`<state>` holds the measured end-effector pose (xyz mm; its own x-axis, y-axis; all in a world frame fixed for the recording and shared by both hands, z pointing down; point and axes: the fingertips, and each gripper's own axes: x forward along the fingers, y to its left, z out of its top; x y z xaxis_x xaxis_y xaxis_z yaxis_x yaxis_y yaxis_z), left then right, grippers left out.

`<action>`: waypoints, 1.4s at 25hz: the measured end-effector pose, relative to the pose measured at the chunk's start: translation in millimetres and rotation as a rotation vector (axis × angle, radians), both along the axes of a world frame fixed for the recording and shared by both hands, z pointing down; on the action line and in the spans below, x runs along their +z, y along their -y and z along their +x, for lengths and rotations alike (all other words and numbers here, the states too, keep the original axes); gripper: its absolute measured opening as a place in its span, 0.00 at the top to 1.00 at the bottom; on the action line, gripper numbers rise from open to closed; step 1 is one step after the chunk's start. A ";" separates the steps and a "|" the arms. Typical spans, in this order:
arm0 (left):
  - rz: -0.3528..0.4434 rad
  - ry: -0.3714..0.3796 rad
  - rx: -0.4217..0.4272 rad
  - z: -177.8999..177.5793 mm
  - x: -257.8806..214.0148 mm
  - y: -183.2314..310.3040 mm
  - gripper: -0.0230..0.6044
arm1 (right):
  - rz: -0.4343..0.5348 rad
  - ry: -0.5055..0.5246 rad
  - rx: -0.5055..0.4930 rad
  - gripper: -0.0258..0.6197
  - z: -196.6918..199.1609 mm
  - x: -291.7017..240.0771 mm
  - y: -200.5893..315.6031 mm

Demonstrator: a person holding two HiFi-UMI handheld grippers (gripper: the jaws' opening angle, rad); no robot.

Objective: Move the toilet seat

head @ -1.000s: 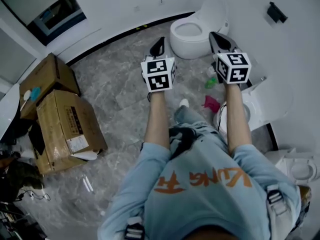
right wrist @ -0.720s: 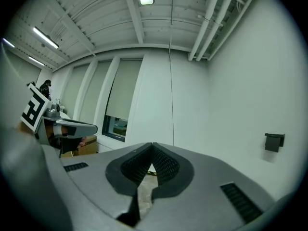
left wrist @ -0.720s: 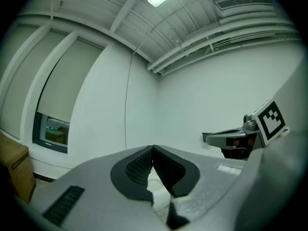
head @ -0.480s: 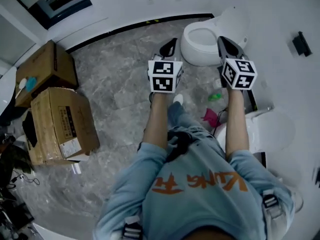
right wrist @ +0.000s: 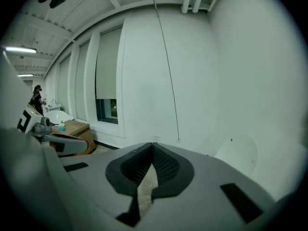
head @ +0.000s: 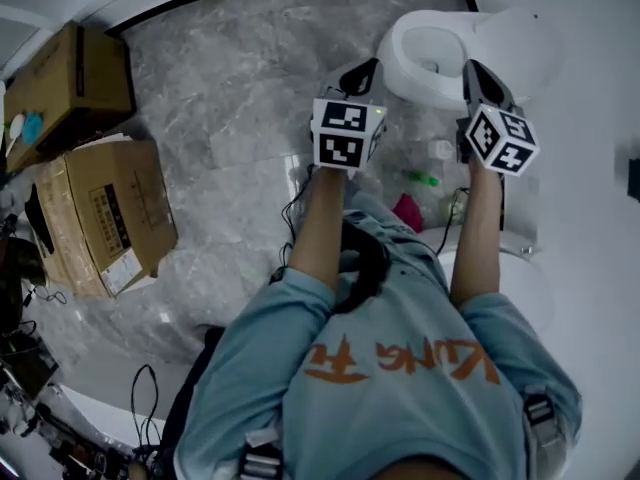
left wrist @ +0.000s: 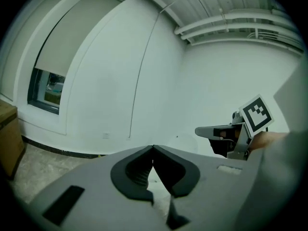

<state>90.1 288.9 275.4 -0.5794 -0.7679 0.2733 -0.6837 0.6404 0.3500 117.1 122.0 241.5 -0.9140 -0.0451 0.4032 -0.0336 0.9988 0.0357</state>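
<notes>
A white toilet [head: 432, 56] stands at the top right of the head view, its bowl open and its lid [head: 520, 40] raised toward the wall. My left gripper [head: 362, 72] is shut and empty, its tips just left of the bowl's rim. My right gripper [head: 474, 72] is shut and empty too, with its tips over the bowl's right rim. In the left gripper view the jaws [left wrist: 153, 147] meet with nothing between them, and the right gripper [left wrist: 226, 133] shows beside them. The right gripper view shows closed jaws [right wrist: 152, 146] and the round white lid [right wrist: 238, 154] against the wall.
Two cardboard boxes [head: 105, 213] [head: 62, 90] sit on the grey marble floor at the left. A green bottle [head: 424, 178] and a pink item [head: 407, 211] lie near the person's feet. A second white toilet [head: 525, 280] is at the right. Cables [head: 150, 388] trail at the lower left.
The person has moved closer to the toilet, so it sits nearer in the head view. Both grippers have come up to the bowl's rim and stayed shut.
</notes>
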 end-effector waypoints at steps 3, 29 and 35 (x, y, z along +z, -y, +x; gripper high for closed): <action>-0.005 0.002 0.005 -38.0 -4.4 16.1 0.97 | -0.012 0.015 -0.011 0.96 -33.5 -4.0 12.1; -0.233 -0.115 0.833 -237.2 129.7 280.2 0.97 | -0.259 -0.123 0.634 0.96 -159.7 134.1 205.2; -0.374 -0.203 0.951 -225.4 206.3 287.3 0.97 | -0.376 -0.221 0.792 0.96 -109.7 211.0 194.5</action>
<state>-135.3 1.6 481.7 0.3037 -0.7298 0.6124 -0.9135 -0.0405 0.4048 7.4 -72.5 452.5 -0.5712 -0.4581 0.6810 -0.7475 0.6331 -0.2011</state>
